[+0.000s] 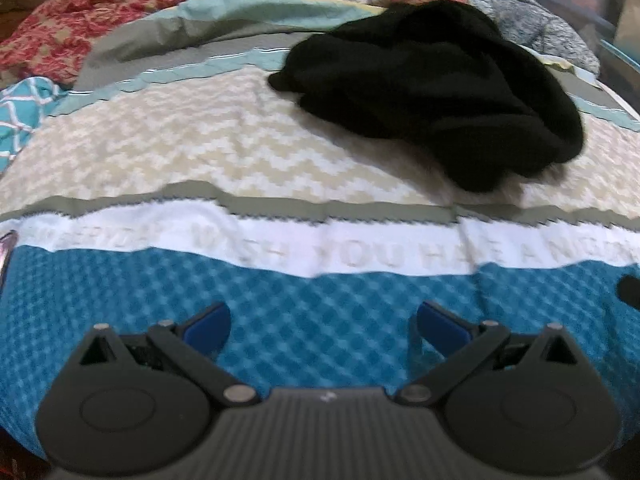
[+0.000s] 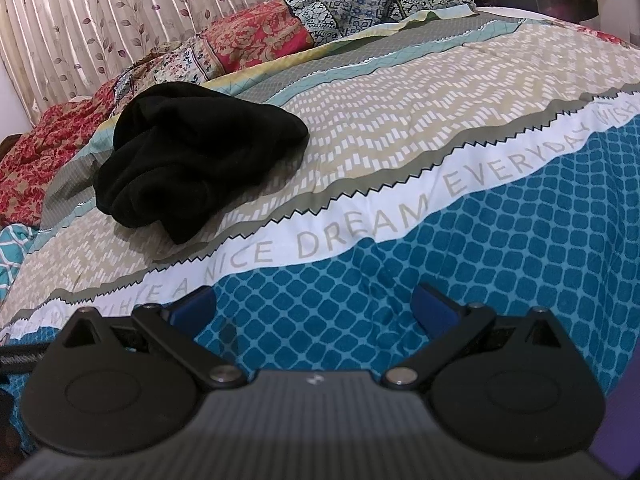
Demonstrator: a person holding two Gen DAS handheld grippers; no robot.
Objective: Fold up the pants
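- The left gripper (image 1: 324, 320) hovers low over the blue-checked band of the bedspread (image 1: 320, 312), pointing forward across the bed; its jaws stand wide apart with nothing between them.
- Its blue fingertips (image 1: 208, 326) show bare bedspread in the gap, well short of the garment.
- The black pants (image 1: 436, 92) lie in a crumpled heap on the cream zigzag band of the cover, ahead and to the right in the left wrist view, beyond the white strip with grey lettering.
- The right gripper (image 2: 314, 312) is likewise held just above the blue band (image 2: 360, 280), tilted so the stripes run diagonally across its view; its jaws are spread wide and hold nothing.
- In the right wrist view the pants (image 2: 192, 160) sit ahead and to the left, bunched, with one end reaching close to the zigzag-edged grey stripe.
- Neither gripper touches the pants.
- A patchwork quilt (image 2: 256, 40) in red and blue-grey prints is piled behind the pants, against a pleated leaf-pattern curtain (image 2: 100, 12).
- The left wrist view is somewhat blurred.
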